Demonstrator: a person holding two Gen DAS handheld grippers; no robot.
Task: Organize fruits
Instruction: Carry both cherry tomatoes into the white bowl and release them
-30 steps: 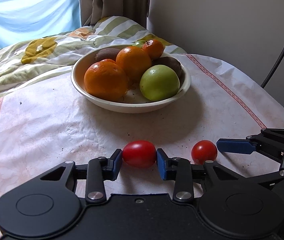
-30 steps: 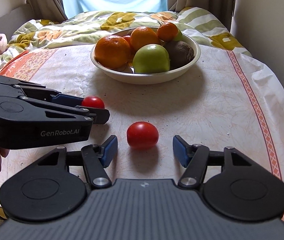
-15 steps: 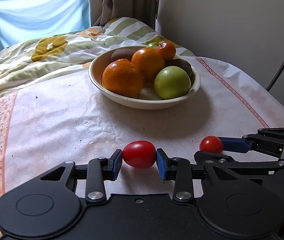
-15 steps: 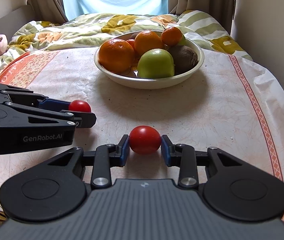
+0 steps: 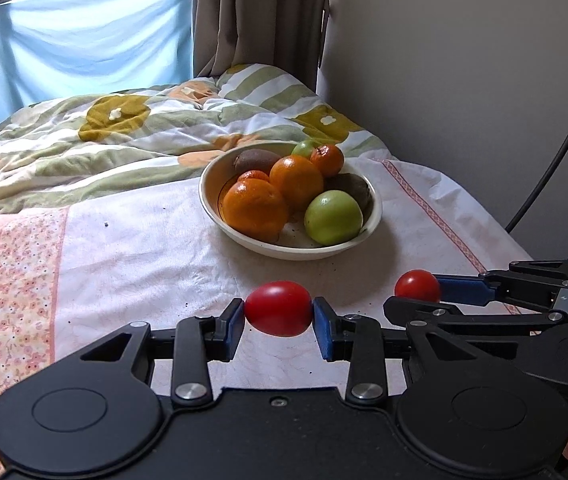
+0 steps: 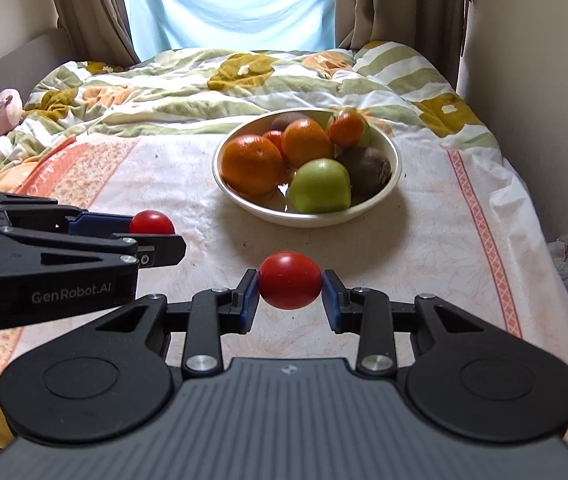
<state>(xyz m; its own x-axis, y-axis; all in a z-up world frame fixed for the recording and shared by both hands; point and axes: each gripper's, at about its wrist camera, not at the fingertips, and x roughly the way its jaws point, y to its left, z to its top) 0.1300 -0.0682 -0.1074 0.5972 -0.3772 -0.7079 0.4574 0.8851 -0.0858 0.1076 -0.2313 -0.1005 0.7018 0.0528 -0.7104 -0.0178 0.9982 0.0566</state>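
My left gripper [image 5: 279, 316] is shut on a red tomato [image 5: 278, 308], held off the cloth-covered table [image 5: 132, 256]. My right gripper [image 6: 289, 294] is shut on a second red tomato [image 6: 289, 280], also raised above the table. Each wrist view shows the other gripper beside it: the right gripper [image 5: 417, 294] with its tomato [image 5: 417, 285] at the right, the left gripper [image 6: 152, 232] with its tomato [image 6: 152, 222] at the left. Ahead stands a cream bowl [image 5: 244, 232] holding oranges [image 5: 255, 209], a green apple [image 5: 333, 217] and kiwis [image 5: 256, 159]. The same bowl [image 6: 387, 196] lies beyond the right gripper.
A flowered quilt [image 5: 124, 136] lies bunched behind the bowl, with curtains [image 5: 260, 12] and a blue cloth over the window [image 5: 84, 40]. A wall [image 5: 463, 80] closes the right side, with a black cable [image 5: 555, 160] along it. The table's right edge [image 6: 539, 240] drops off.
The right gripper closed on its tomato, which had lain free between its fingers. Both grippers then rose with their tomatoes, so the bowl and table now look farther below.
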